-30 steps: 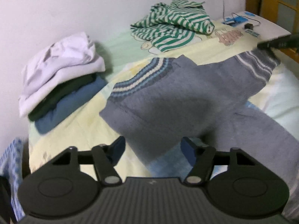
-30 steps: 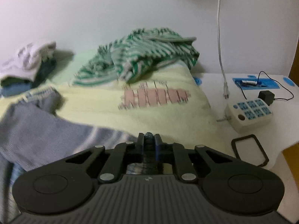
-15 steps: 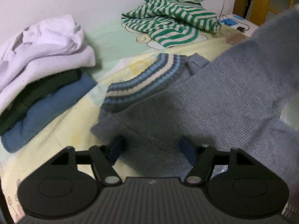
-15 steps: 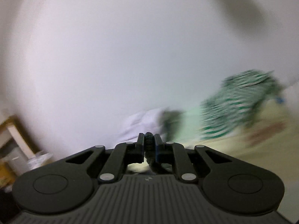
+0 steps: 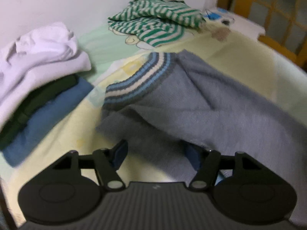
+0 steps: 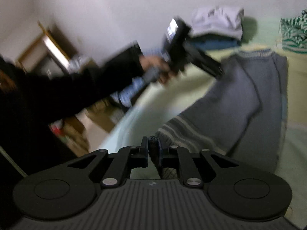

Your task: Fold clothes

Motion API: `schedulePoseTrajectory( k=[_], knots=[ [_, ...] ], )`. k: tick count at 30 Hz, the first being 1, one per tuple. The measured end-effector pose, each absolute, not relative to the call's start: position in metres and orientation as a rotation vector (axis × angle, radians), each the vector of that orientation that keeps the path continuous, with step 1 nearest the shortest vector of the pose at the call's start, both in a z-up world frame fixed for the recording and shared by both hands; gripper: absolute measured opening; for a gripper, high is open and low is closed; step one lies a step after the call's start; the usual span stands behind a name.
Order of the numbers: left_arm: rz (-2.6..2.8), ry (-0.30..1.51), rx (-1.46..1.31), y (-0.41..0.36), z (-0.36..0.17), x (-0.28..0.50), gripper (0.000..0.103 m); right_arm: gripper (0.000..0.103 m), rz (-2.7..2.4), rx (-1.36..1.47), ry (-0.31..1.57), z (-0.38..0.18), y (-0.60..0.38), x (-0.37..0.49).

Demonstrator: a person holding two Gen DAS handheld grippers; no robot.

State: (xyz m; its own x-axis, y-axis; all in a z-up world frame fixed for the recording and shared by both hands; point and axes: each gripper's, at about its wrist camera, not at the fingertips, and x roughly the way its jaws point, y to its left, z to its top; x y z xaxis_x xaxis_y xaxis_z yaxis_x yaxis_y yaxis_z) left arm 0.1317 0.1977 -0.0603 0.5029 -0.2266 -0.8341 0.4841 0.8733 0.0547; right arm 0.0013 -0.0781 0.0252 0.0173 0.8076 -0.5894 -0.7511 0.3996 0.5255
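— While clamped at the striped cuff [image 6: 178,132] of the grey sweater [image 6: 255,103], right gripper [image 6: 153,149] noted with jaws drawn narrow, knit fabric pinched between the pads. Sleeve lifted off the bed and carried across the sweater's body.

— And the left gripper [image 5: 155,151]?

— Jaws standing apart, angled down over the sweater's near edge. Blue pads [image 5: 120,152] at either side of the grey cloth; pressing on it not evident. Seen from the right wrist view as a black tool in a hand [image 6: 155,67], dark sleeve [image 6: 80,88] behind.

— Position of the garment?

— Spread on the pale yellow bedsheet [image 5: 239,53], striped collar [image 5: 138,80] toward the wall, one sleeve laid diagonally over the chest.

— Surroundings?

— Folded stack [image 5: 38,80] at the left by the wall: white on top, dark green under it, blue at the bottom. Green-and-white striped garment [image 5: 155,25] crumpled farther back, apart from the sweater. White wall [image 5: 76,2] behind; wooden frame [image 5: 272,19] at the far right. Right wrist view heavily blurred; floor items beside the bed not identifiable.
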Motion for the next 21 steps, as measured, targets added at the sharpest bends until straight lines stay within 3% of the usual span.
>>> schedulePoseTrajectory(
  k=[7,17,19,21],
  knots=[
    [-0.411,0.96,0.241,0.223,-0.049,0.114,0.072,0.011,1.221,-0.079,1.114,-0.017,-0.066,-0.012],
    [-0.458,0.927,0.083,0.202,-0.053,0.112,0.075,0.01,1.224,-0.18,1.194,-0.037,-0.075,-0.021],
    [-0.451,0.916,0.046,0.197,-0.057,0.116,0.071,0.01,1.215,-0.182,1.194,-0.039,-0.075,-0.021],
    [-0.424,0.925,0.02,0.194,-0.063,0.124,0.062,0.01,1.205,-0.173,1.193,-0.04,-0.074,-0.022]
  ],
)
